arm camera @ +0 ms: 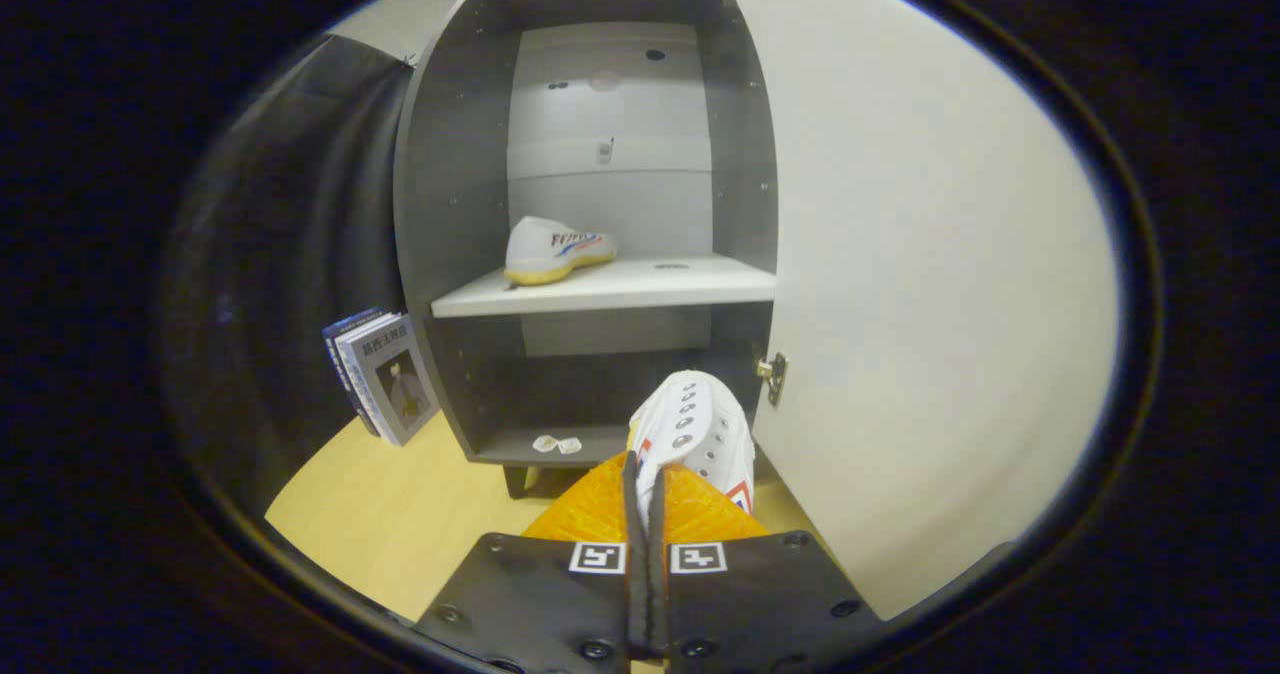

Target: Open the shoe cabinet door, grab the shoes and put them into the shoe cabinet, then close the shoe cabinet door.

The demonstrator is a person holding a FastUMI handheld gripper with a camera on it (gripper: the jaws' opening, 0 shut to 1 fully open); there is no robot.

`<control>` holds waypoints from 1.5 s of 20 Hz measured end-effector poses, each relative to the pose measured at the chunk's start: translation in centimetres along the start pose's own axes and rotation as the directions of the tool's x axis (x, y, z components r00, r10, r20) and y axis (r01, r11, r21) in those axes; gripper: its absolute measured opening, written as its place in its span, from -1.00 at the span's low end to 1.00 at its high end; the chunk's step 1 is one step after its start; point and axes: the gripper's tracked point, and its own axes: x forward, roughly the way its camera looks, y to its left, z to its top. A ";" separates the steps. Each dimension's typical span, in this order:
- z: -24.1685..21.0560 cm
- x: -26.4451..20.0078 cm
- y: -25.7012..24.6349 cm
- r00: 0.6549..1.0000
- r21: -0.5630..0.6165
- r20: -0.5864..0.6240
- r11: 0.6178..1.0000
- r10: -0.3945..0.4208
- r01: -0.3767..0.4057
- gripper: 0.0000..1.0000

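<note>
The grey shoe cabinet [440,214] stands ahead with its pale door [920,284] swung wide to the right. One white shoe [556,248] with a yellow sole rests on the left of the middle shelf [640,289]. My gripper [646,474] is shut on the second white shoe [700,429], pinching its edge between the fingers. That shoe hangs just ahead of the fingertips, in front of the cabinet's lower compartment and close to the door's lower hinge [773,374].
Two small white packets [557,444] lie on the cabinet's bottom shelf. Several books [385,374] lean against the cabinet's left side on the yellow wooden floor [400,514]. Black cloth hangs to the left.
</note>
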 end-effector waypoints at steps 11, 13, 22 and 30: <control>13.7 1.4 3.2 0.976 -0.001 0.217 0.999 -0.036 0.037 -0.96; 15.4 2.4 3.9 0.971 -0.002 0.239 1.000 -0.024 0.025 -0.96; 20.3 10.6 4.2 0.967 -0.044 0.253 0.999 0.012 -0.001 -0.96; 20.9 20.1 3.4 0.982 -0.043 0.191 0.999 0.008 0.000 -0.96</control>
